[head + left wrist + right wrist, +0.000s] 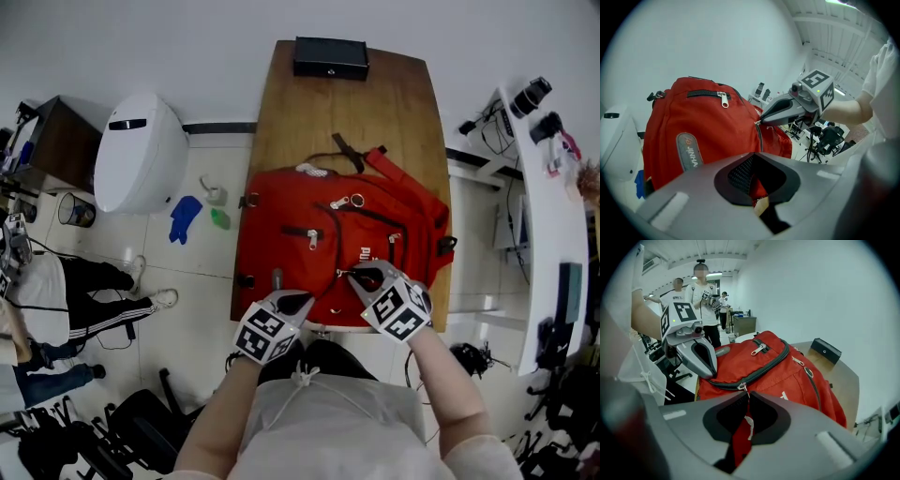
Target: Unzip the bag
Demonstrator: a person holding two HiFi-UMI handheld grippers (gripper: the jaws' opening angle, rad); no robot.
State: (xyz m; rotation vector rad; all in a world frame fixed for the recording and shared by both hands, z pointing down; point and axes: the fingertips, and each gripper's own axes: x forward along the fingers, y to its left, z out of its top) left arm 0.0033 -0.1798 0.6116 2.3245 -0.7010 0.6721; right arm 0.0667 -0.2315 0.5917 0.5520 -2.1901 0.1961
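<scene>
Red bag flat on wooden table, filling the 6 o'clock half. Left gripper at bag's 7 o'clock edge, jaws pressed together on a fold of red fabric. Right gripper at bag's 5 o'clock, jaws pinching the zipper pull right under the slider. Dark zip track still closed from slider, curving toward 1 o'clock in right gripper view. Black box at table's 12 o'clock end, well apart from bag
</scene>
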